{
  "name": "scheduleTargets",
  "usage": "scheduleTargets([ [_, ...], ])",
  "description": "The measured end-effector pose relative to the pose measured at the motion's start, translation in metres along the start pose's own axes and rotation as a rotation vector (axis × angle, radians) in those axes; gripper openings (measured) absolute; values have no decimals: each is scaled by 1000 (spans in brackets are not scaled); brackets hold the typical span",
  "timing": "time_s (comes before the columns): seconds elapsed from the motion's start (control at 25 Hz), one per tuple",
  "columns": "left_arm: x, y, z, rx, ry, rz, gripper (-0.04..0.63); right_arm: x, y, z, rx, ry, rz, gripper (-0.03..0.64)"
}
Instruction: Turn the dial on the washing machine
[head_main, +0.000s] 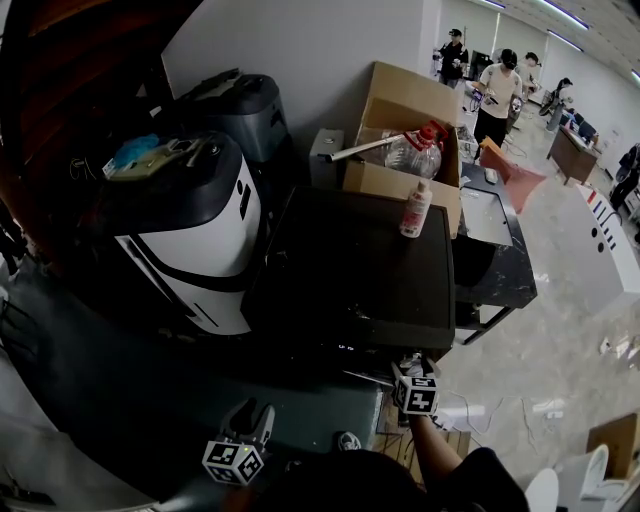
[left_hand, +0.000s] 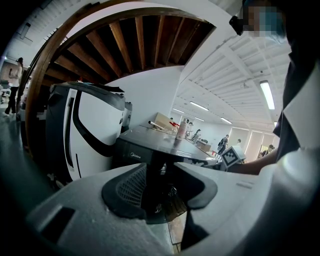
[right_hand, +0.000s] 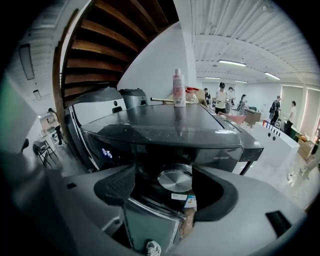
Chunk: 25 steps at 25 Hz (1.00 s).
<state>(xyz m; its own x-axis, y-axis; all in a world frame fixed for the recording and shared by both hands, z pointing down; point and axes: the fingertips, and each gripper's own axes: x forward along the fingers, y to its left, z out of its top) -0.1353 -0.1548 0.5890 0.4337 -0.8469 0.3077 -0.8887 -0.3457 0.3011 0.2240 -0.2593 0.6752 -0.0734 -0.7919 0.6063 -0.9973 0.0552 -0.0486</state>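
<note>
Jaws gape on left gripper (left_hand: 160, 176) and right gripper (right_hand: 164, 184), latter flanking the round metal dial (right_hand: 175, 178).

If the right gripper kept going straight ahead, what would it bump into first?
Probably the silver dial on the washing machine's front; it sits between the right gripper's open jaws, though depth is hard to judge.

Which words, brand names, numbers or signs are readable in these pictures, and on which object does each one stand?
"Midea": brand on the washing machine front, left gripper view.
Blue digits on its display: lit, too blurred to read.
White print at the panel's right end: too small.
Stickers below the dial and the label on the bottle: unreadable.
</note>
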Motion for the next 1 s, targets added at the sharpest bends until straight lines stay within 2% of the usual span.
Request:
scheduleTargets([
  [0.32, -1, -2, -1, -7, 2, 12, 167, 4, -3, -5, -13, 18, -6, 336],
  [0.48, 0, -4, -4, -2, -1, 5, 167, 9, -6, -13, 34, 42, -2, 351],
  [1.0, -2, -11, -5, -12, -6, 36, 167, 17, -12, -27, 82, 90, 19, 345],
])
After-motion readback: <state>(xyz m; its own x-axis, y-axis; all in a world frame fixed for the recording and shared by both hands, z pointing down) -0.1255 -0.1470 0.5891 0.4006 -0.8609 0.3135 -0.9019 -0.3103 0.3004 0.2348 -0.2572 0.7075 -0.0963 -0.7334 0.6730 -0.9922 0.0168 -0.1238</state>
